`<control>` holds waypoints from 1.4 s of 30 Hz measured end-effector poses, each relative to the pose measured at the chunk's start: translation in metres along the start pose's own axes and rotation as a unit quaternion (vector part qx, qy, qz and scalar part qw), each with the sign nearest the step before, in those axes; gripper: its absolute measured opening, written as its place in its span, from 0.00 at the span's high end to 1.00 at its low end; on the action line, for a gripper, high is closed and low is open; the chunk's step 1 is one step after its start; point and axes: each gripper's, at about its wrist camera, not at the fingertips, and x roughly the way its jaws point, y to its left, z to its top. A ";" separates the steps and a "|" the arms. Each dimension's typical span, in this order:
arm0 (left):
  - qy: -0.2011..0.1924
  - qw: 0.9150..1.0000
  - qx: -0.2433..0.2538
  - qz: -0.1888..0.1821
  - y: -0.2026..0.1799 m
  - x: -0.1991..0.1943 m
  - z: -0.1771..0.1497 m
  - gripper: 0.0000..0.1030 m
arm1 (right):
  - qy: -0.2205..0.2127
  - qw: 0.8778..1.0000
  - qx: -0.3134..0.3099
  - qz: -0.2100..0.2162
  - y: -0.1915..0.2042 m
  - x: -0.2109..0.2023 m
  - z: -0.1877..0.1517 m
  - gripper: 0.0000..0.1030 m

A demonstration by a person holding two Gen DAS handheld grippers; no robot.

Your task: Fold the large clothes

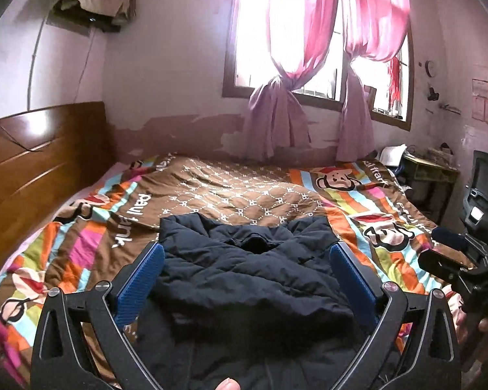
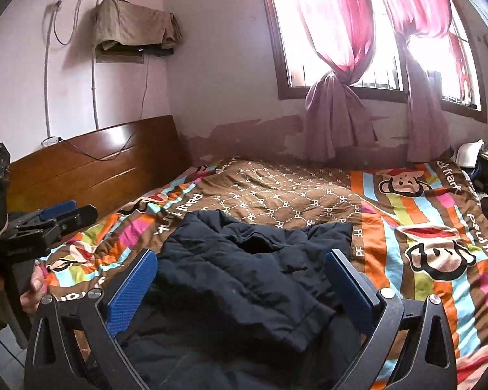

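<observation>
A dark navy padded jacket (image 1: 244, 279) lies on the patterned quilt (image 1: 237, 195) near the bed's front edge, its top half doubled over the lower half. My left gripper (image 1: 246, 247) hovers above it, blue pads (image 1: 140, 282) spread wide and touching nothing. My right gripper (image 2: 240, 255) is open just as wide over the same jacket (image 2: 244, 286), apart from the cloth. In the left wrist view the right gripper (image 1: 452, 260) shows at the right edge. In the right wrist view the left gripper (image 2: 58, 217) shows at the left edge.
A wooden headboard (image 1: 32, 162) runs along the left of the bed. Behind the bed is a window with knotted pink curtains (image 1: 276, 113). A cluttered small desk (image 1: 429, 169) and a black chair (image 1: 484, 191) stand to the right. A cloth-covered shelf (image 2: 133, 29) hangs on the wall.
</observation>
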 end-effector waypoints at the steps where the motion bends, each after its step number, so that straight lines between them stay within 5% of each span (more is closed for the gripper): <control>1: 0.000 1.000 0.000 0.001 -0.001 -0.007 -0.003 0.03 | -0.001 1.000 0.001 0.003 0.002 -0.005 -0.002 0.00; 10: 0.003 0.999 0.029 0.032 -0.008 -0.048 -0.040 0.03 | 0.000 1.000 -0.011 -0.015 0.026 -0.058 -0.020 0.00; 18: 0.014 0.998 0.052 0.016 -0.007 -0.070 -0.091 0.03 | 0.000 0.999 -0.027 -0.037 0.042 -0.093 -0.049 0.00; 34: 0.048 0.997 0.044 0.038 0.025 -0.076 -0.196 0.03 | 0.027 0.999 -0.032 -0.034 0.057 -0.081 -0.138 0.00; 42: 0.110 0.991 0.064 0.030 0.025 -0.067 -0.241 0.03 | 0.108 0.992 -0.023 -0.059 0.050 -0.056 -0.194 0.00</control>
